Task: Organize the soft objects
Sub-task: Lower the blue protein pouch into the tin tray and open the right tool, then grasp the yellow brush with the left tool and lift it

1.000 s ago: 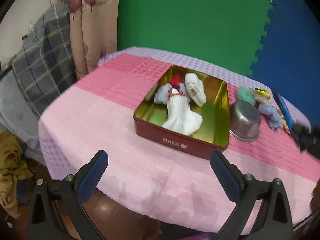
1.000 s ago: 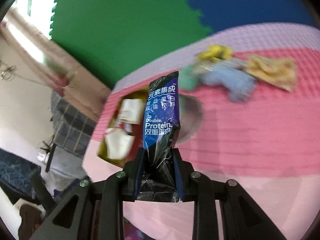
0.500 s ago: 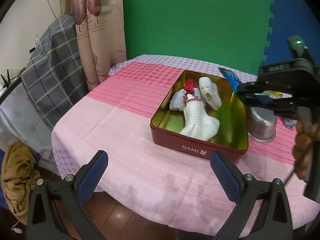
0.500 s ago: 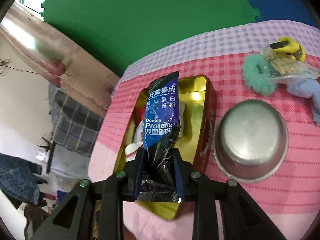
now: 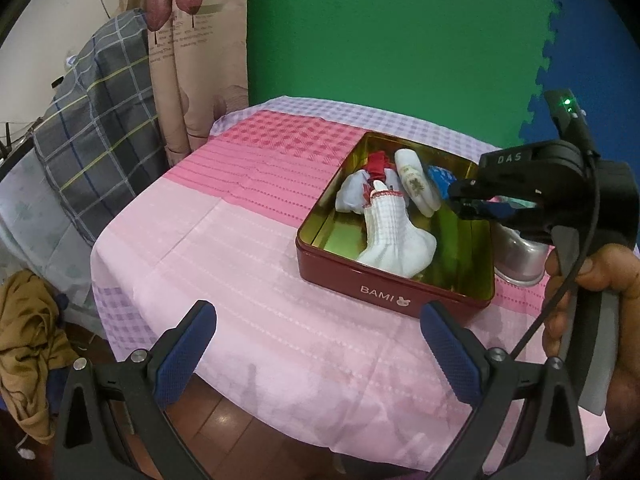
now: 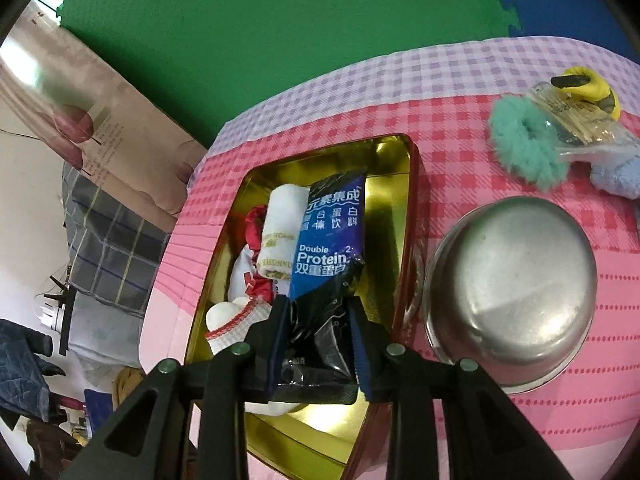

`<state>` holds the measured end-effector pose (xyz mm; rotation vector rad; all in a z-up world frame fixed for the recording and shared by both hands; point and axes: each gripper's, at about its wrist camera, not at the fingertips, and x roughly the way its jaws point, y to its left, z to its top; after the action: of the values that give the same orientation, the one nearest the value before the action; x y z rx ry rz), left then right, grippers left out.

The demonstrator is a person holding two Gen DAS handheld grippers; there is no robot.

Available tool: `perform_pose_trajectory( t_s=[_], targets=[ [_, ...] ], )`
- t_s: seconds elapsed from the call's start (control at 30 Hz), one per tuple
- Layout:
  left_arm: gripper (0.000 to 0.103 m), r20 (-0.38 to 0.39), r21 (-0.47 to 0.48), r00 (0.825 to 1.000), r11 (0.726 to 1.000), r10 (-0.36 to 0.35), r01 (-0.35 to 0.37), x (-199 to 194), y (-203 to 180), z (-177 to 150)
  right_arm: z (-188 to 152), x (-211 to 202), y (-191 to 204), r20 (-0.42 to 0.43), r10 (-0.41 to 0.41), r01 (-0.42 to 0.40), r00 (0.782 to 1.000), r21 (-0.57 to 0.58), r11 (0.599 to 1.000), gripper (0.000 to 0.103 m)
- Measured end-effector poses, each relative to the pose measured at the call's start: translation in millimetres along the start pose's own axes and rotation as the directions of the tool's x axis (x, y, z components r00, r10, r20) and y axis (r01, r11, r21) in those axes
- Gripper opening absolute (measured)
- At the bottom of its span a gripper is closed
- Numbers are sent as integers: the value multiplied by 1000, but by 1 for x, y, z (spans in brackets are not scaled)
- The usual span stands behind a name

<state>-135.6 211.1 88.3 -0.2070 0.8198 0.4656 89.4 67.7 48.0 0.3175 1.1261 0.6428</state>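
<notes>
A red tin [image 5: 392, 292] with a gold inside stands on the pink tablecloth. It holds a white sock [image 5: 394, 240], a rolled white cloth [image 5: 416, 182] and a red piece [image 5: 376, 164]. My right gripper [image 6: 318, 300] hangs over the tin's [image 6: 412, 200] right half, with a blue and black protein pouch [image 6: 332, 240] between its pads. Its jaws are opening, and the pads still touch the pouch. The pouch's top end leans down into the tin beside the rolled cloth [image 6: 282, 232]. My left gripper [image 5: 316, 312] stands open and empty above the table's near edge.
An upturned steel bowl [image 6: 512, 288] sits right of the tin. Behind it lie a teal scrunchie [image 6: 520, 148], a clear bag of sticks [image 6: 580, 124] and a light blue cloth [image 6: 616, 176]. A plaid cloth [image 5: 100, 120] hangs left of the table.
My right gripper has carried the pouch leftward from over the bowl to above the tin and lowered it inside. The left gripper has stayed open.
</notes>
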Motion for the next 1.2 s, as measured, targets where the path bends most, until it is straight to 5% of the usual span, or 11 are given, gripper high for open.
perform_pose_trajectory(
  t_s=[0.13, 0.23, 0.3, 0.5, 0.67, 0.8, 0.9, 0.97, 1.1, 1.13, 1.2],
  targets=[
    [101, 8, 6, 1000, 1000, 9, -9, 0, -2, -1, -2, -6, -4, 9, 24, -24, 1000, -22, 999, 31],
    [101, 6, 12, 1000, 1000, 14, -14, 1, -4, -2, -4, -9, -8, -19, 214, -214, 977, -3, 977, 32],
    [101, 6, 16, 1000, 1000, 16, -16, 1, -5, -2, -5, -9, -5, -36, 224, -225, 974, -28, 974, 33],
    [101, 22, 49, 999, 998, 34, -35, 1, -10, -5, -11, -27, -2, 17, 170, -168, 985, -84, 982, 33],
    [101, 16, 83, 1000, 996, 23, -25, 1, -15, -7, -33, -69, -46, 102, 113, -104, 988, -87, 991, 33],
    [101, 50, 155, 998, 987, 40, -47, -3, -30, -13, -55, -105, -112, 184, -123, 138, 975, -69, 988, 33],
    [101, 60, 218, 998, 975, 35, -47, -5, -44, -18, -68, -128, -167, 206, -384, 400, 900, -44, 915, 33],
    [101, 54, 248, 998, 968, 15, -28, -6, -52, -21, -74, -142, -195, 214, -476, 491, 853, -19, 871, 33],
    [101, 48, 313, 998, 949, -40, 23, -11, -70, -26, -84, -167, -251, 246, -698, 720, 673, -4, 694, 33],
    [101, 31, 330, 997, 942, -69, 55, -12, -76, -25, -86, -169, -259, 247, -715, 738, 654, -3, 675, 33],
    [101, 0, 347, 992, 931, -124, 116, -14, -89, -19, -91, -180, -273, 275, -686, 708, 674, 23, 705, 34]
  ],
)
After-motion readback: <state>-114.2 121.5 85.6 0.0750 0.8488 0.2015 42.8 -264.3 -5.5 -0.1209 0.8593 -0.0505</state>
